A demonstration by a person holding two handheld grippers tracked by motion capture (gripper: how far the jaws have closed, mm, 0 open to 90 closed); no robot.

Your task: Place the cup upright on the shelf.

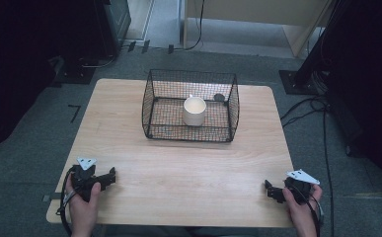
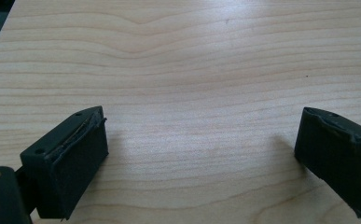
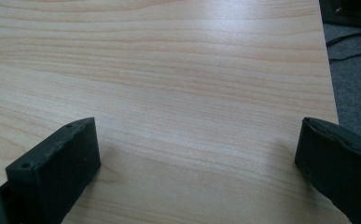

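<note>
On the pale wooden table [image 1: 178,173], a black wire-mesh basket [image 1: 191,106] encloses a white ceramic mug [image 1: 194,110]. Left gripper [image 1: 110,175] and right gripper [image 1: 270,189] rest with jaws spread and empty; a careless reach could snag the mesh, tipping the mug.

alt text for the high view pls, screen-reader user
A white mug stands upright inside a black wire basket on the far half of a wooden table; the left gripper and right gripper rest at the near corners.

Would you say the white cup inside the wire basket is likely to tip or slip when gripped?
The white cup looks squat and upright, so probably stable. Its smooth, likely ceramic wall may be slippery and breakable. The wire basket rises around it, so reaching in from above seems likelier than pushing.
</note>
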